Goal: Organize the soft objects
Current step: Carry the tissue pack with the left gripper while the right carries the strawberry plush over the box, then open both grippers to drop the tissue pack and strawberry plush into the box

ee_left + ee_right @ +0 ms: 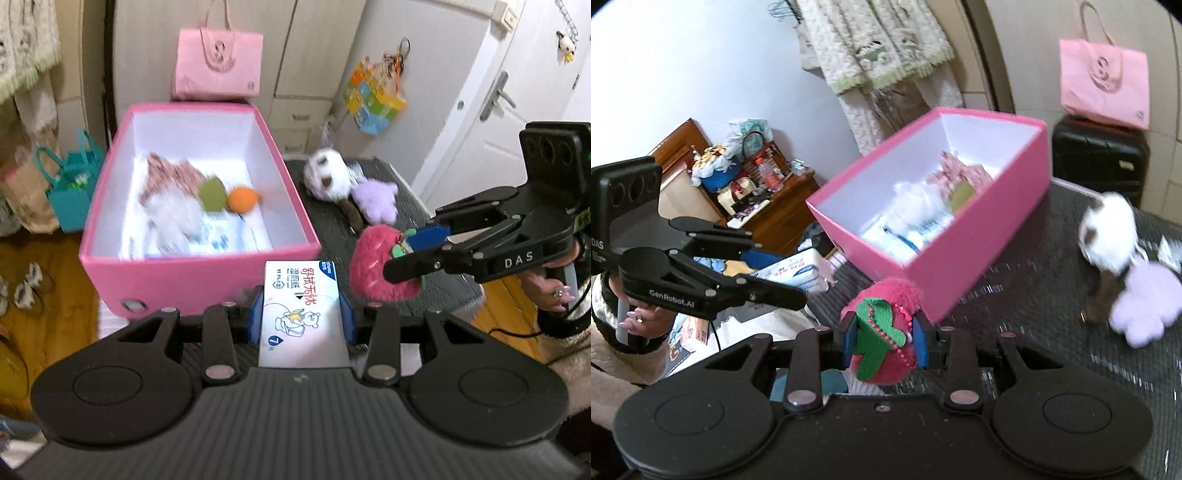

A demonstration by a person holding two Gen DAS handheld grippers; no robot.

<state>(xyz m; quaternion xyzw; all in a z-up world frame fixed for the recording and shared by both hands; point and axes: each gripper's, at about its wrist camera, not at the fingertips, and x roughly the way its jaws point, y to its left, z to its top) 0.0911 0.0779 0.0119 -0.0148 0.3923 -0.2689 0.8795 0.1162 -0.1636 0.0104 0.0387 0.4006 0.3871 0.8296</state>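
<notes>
My left gripper [301,321] is shut on a white wet-wipe pack [299,291], held just before the near wall of the pink box [199,273]. To its right, my right gripper [400,254] is shut on a pink strawberry plush [373,266]. In the right wrist view the strawberry plush [882,354] sits between the blue pads of my right gripper [884,332], near the pink box [960,266]. My left gripper [792,278] holds the wipe pack [798,273] at the left. The box holds a pink cloth, white fluff, a green ball [212,194], an orange ball [242,199] and tissue packs.
A white plush with brown spots [327,177] and a purple plush [376,201] lie on the black woven surface [1034,314] right of the box. A pink tote bag [218,66] stands behind the box on a black suitcase [1097,158]. Teal bags [72,181] sit on the floor left.
</notes>
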